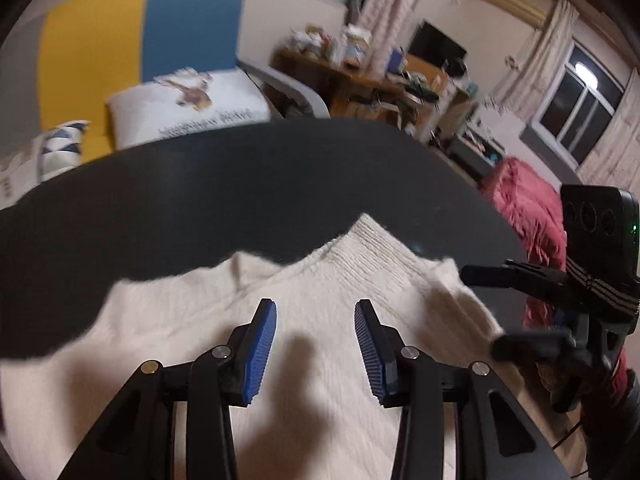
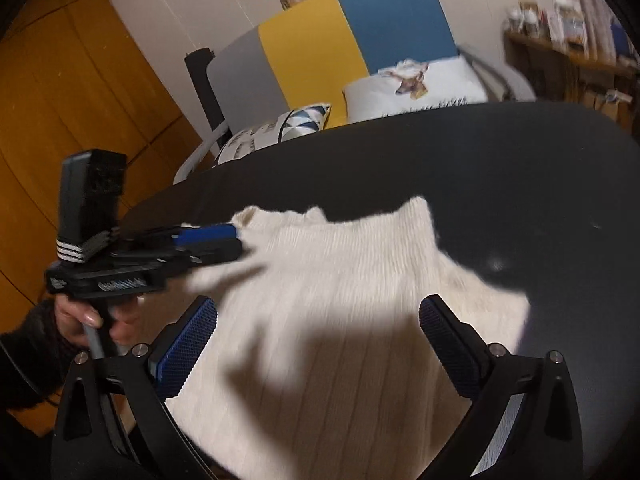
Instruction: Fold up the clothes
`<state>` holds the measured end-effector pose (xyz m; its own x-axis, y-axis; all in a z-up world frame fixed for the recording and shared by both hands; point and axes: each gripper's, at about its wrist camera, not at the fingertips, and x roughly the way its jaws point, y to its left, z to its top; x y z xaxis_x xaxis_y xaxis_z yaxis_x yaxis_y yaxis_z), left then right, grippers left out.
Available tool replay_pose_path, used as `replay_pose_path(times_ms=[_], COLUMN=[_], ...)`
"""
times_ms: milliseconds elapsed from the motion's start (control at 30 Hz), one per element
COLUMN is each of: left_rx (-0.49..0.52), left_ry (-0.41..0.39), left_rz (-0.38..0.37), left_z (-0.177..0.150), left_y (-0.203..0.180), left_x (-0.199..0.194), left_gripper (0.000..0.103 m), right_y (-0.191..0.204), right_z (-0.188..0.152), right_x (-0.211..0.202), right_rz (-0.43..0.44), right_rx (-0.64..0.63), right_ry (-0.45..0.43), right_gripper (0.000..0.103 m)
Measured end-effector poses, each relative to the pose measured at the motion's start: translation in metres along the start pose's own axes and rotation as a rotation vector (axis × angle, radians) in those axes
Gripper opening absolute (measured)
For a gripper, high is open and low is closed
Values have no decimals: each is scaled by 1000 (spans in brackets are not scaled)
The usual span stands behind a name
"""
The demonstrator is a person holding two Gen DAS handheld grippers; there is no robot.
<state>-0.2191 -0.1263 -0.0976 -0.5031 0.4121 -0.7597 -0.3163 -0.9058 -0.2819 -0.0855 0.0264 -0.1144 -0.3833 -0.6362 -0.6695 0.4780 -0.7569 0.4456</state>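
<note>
A cream ribbed knit sweater (image 1: 380, 248) (image 2: 340, 260) lies rumpled on a dark round table (image 1: 240, 192) (image 2: 520, 168). In the left wrist view my left gripper (image 1: 315, 312) hovers over the sweater's middle, open, with nothing between its blue pads (image 1: 264, 340). My right gripper (image 2: 318, 308) also stands open above the sweater, jaws wide and empty. Each gripper shows in the other's view. The right gripper (image 1: 486, 310) is at the sweater's right edge, and the left gripper (image 2: 236, 242), held by a hand (image 2: 80, 316), is at its far left edge.
Behind the table stands a sofa with yellow and blue panels (image 1: 140, 40) and white cushions (image 1: 188, 104). A red cloth (image 1: 524, 208) hangs off the table's right side. A cluttered desk (image 1: 360, 72) stands further back, and a wooden wardrobe (image 2: 60, 80) is on the left.
</note>
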Motion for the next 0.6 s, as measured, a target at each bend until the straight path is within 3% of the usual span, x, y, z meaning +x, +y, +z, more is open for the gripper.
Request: replay_pose_path(times_ms=[100, 133, 200, 333, 500, 600], left_rx=[55, 85, 158, 284, 335, 338], left_ry=[33, 40, 60, 113, 213, 255], left_rz=[-38, -63, -111, -153, -268, -273], left_z=[12, 16, 26, 44, 53, 54], left_y=[0, -2, -9, -20, -24, -23], left_x=[23, 27, 36, 57, 80, 90], left_gripper=[41, 41, 41, 41, 41, 39], right_y=[-20, -21, -14, -8, -10, -12], right_z=[-7, -14, -26, -38, -43, -44], right_x=[34, 37, 33, 31, 27, 25], right_rz=[-28, -44, -57, -91, -81, -64], right_rx=[45, 18, -70, -123, -128, -123], right_ry=[145, 146, 93, 36, -1, -9], right_gripper=[103, 103, 103, 103, 103, 103])
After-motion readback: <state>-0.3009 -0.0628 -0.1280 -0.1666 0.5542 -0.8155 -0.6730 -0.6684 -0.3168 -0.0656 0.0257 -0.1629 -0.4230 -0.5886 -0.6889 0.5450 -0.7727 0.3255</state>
